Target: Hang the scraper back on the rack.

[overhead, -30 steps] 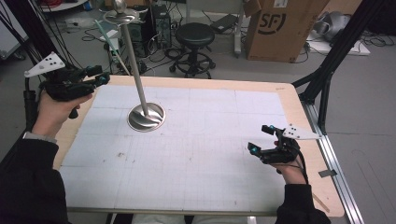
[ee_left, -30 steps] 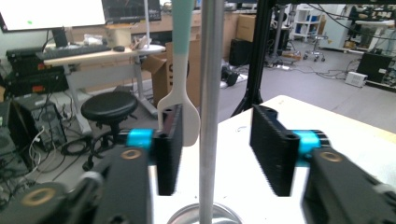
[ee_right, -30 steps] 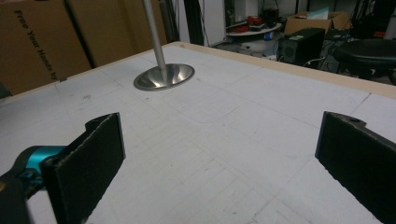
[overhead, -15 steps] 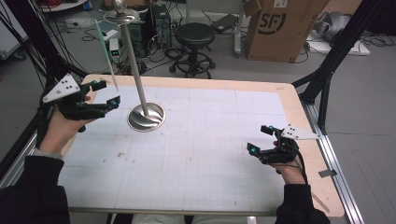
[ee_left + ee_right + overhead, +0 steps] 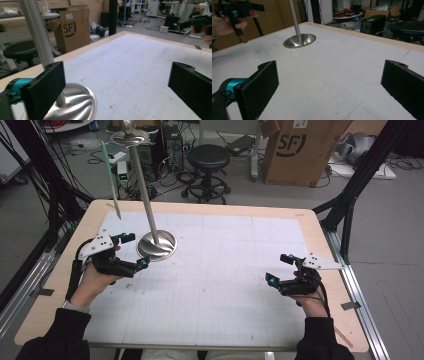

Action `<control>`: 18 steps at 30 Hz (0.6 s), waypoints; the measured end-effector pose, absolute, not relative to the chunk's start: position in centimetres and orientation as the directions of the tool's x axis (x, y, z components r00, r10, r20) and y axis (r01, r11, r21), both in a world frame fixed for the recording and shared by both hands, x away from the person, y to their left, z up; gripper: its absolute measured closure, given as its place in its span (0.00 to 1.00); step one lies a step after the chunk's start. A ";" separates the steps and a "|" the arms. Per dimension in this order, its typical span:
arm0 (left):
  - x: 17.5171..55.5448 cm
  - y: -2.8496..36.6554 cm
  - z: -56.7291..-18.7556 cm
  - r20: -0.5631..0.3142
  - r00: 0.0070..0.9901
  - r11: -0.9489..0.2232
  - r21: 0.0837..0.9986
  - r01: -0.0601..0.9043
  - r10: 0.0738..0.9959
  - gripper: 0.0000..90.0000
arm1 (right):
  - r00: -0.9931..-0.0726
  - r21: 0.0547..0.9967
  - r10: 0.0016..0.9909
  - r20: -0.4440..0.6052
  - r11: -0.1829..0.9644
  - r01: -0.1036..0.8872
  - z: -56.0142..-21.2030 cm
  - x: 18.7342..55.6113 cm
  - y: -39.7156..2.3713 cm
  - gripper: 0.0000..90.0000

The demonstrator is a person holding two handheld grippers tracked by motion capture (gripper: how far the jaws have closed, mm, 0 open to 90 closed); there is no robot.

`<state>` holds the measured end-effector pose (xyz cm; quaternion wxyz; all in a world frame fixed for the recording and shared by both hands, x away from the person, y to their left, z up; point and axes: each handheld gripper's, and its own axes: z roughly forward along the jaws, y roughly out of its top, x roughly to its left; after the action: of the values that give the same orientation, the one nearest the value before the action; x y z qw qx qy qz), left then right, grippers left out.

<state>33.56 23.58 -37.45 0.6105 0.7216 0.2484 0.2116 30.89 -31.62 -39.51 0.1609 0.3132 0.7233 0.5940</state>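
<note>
A metal stand rises from a round shiny base (image 5: pixel 156 245) on the white mat, its pole (image 5: pixel 142 185) leaning up to a disc at the top. A thin green strip (image 5: pixel 111 177) hangs beside the pole. My left gripper (image 5: pixel 136 251) is open just left of the base, with nothing between its jaws. In the left gripper view the base (image 5: pixel 77 100) lies close by the left jaw and the pole (image 5: pixel 37 32) passes behind it. My right gripper (image 5: pixel 277 268) stands open and empty at the table's right. The right gripper view has the base (image 5: pixel 299 40) far ahead and the left gripper (image 5: pixel 234 11) beyond it.
The white gridded mat (image 5: pixel 225 270) covers a wooden table (image 5: pixel 330 285). Behind the table stand a black stool (image 5: pixel 207 162) and a cardboard box (image 5: pixel 300 150). Black frame posts (image 5: pixel 350 195) rise at the right, and cables hang at the left.
My left gripper has come in from the table's far left edge, toward the person and rightward, ending beside the stand's base. The right gripper has stayed put.
</note>
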 end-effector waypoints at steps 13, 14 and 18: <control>32.4 24.9 -39.6 -0.054 0.770 -0.092 0.985 0.145 0.635 0.02 | -0.758 0.965 0.641 0.122 0.102 0.242 -39.6 30.7 -31.6 0.00; 32.2 24.9 -39.6 -0.048 0.774 -0.092 0.986 0.136 0.631 0.02 | -0.758 0.965 0.641 0.121 0.103 0.240 -39.6 30.7 -31.7 0.00; 31.6 25.0 -40.5 -0.014 0.770 -0.119 0.986 0.117 0.638 0.02 | -0.761 0.967 0.638 0.120 0.099 0.235 -39.7 30.7 -31.6 0.00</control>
<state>31.65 24.98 -40.49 0.6093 0.7168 0.2632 0.2137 30.69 -31.63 -39.73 0.1678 0.3022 0.7221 0.5992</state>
